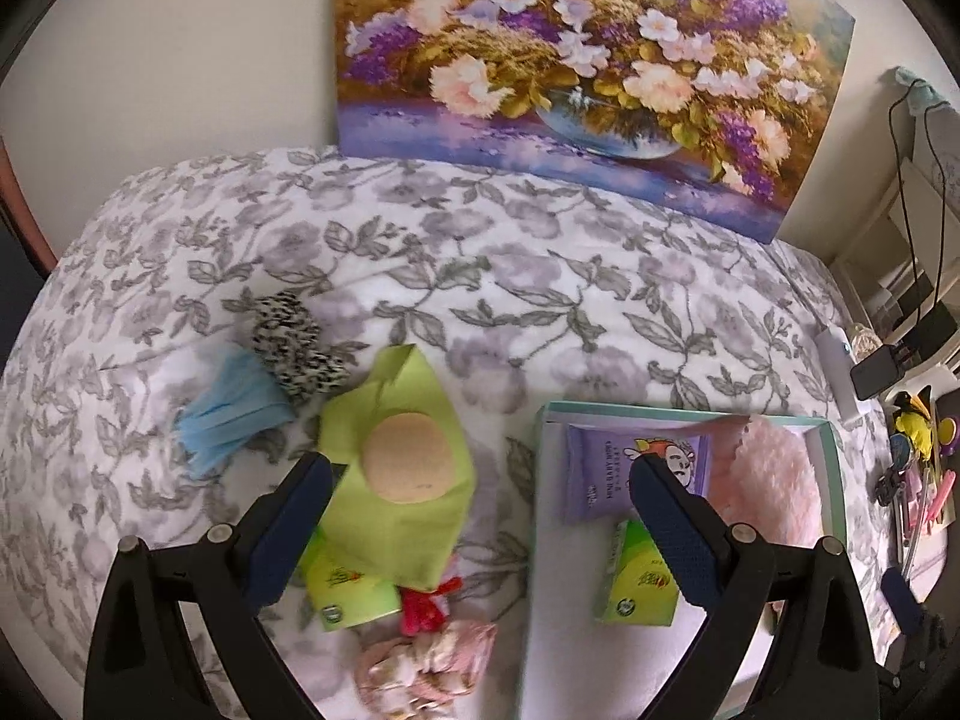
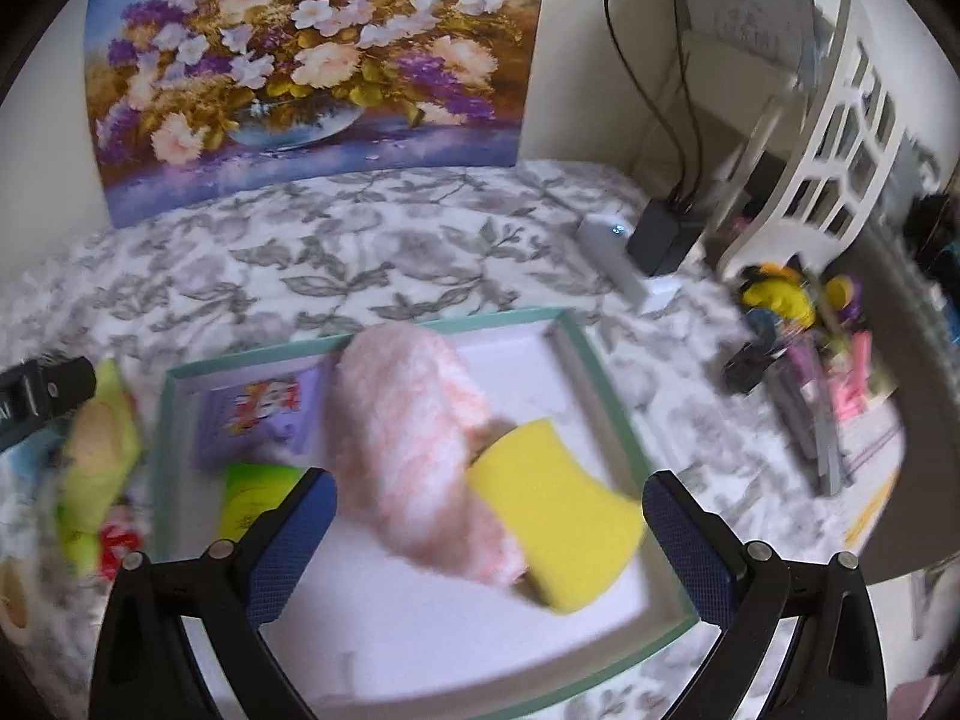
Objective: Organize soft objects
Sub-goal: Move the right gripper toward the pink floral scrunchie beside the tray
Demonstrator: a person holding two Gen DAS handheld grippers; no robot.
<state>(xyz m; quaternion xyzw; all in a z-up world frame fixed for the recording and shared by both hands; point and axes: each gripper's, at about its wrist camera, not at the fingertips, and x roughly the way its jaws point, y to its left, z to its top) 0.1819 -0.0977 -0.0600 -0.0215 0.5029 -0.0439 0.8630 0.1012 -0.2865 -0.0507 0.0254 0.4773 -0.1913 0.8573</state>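
1. Floral grey-and-white bedspread (image 1: 456,276) underneath everything, flower painting on canvas (image 1: 576,60) propped against the wall behind.
2. Shallow teal-rimmed white box (image 2: 606,372) on the bed, already holding a fluffy pink-and-white plush roll (image 2: 414,438), a yellow foam sponge (image 2: 558,516) touching it, a purple sachet (image 2: 258,414) and a green tissue pack (image 2: 252,498).
3. Still loose on the bedspread, left of the box: lime-green cloth (image 1: 402,516) with a round beige powder puff (image 1: 408,456) on top, a black-and-white speckled fabric piece (image 1: 294,348), a pale blue pleated mask (image 1: 228,414), a second green tissue pack (image 1: 348,594), a red knot (image 1: 426,606) and a pink patterned bundle (image 1: 426,666).
4. Left tool (image 1: 480,486): fingers wide apart, empty, poised above the gap between cloth and box; puff and cloth just beside the left finger.
5. Right tool (image 2: 489,504): fingers wide apart, empty, hovering over the box with roll and sponge between them.
6. Likely risks: puff sliding off if the cloth gets lifted by one corner; bedspread pinched along with thin cloth; right tool knocking the sponge against the box rim; loose items crowded, so neighbours could be dragged along.
7. Motion blur in the right view, so exact height above the box hard to judge.
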